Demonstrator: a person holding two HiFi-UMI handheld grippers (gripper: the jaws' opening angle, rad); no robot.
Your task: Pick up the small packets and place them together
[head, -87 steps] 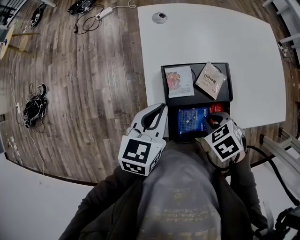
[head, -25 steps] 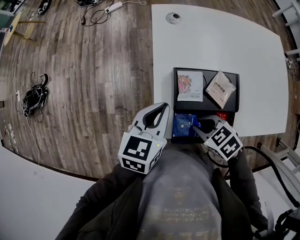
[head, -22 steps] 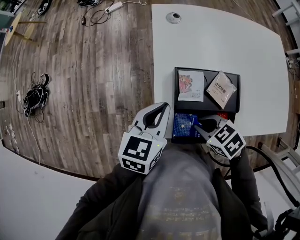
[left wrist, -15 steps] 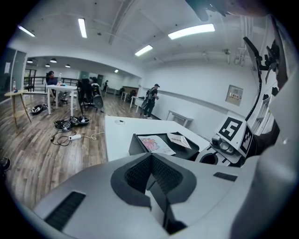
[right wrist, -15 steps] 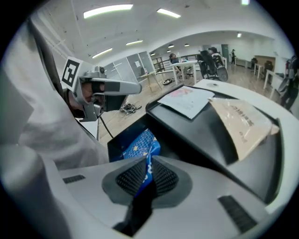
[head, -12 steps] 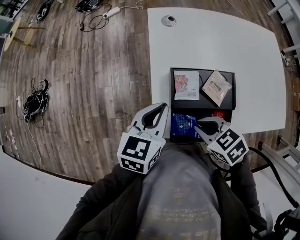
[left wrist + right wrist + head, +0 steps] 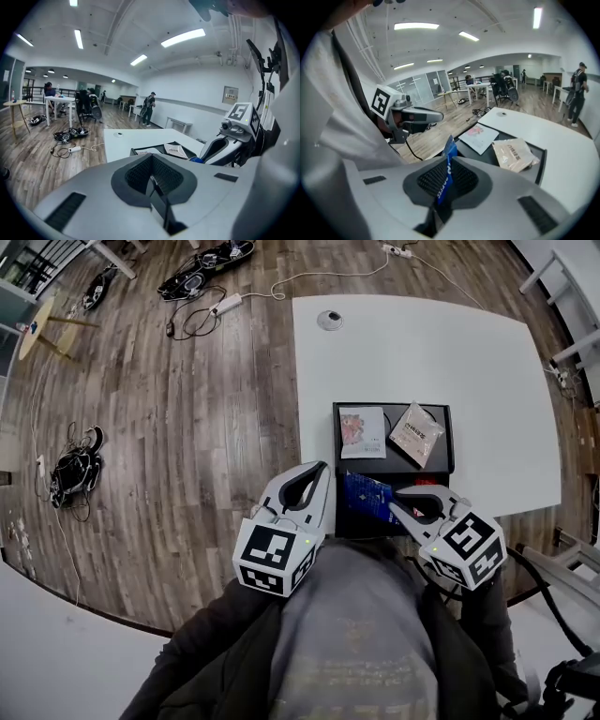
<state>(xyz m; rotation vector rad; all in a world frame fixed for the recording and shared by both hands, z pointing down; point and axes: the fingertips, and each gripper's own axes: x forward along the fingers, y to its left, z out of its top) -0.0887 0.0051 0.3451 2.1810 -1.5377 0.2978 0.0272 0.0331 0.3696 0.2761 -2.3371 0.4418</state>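
Blue foil, glossy and printed with pale lettering, marks the small blue packet (image 7: 446, 171), which stands edge-on and upright between the fingers (image 7: 464, 180) of the right gripper (image 7: 401, 508); those fingers have just been closing, and their ribbed dark pads now press on both flat faces of the packet. Pinching it by its thin edge looks like a sensible hold, since a flat sachet offers little else to grip. From the head view it hangs over the near left part of the black tray (image 7: 398, 468) and appears to be off the tray floor. Two more packets lie flat at the tray's far edge: a white packet (image 7: 361, 431) with a pink picture in the far left corner, squared to the rim, and a beige packet (image 7: 415, 433), matte and slightly crumpled, tilted in the far right corner. They are just beside each other, so the likely spot for the blue one is next to them. The tray is shallow and rectangular, with a low rim, and sits at the near edge of the smooth white table (image 7: 412, 343), close to its left edge. The left gripper (image 7: 151, 176) hangs off that left edge over the wooden floor (image 7: 187, 427), its fingers together on nothing, probably kept aside as spare.
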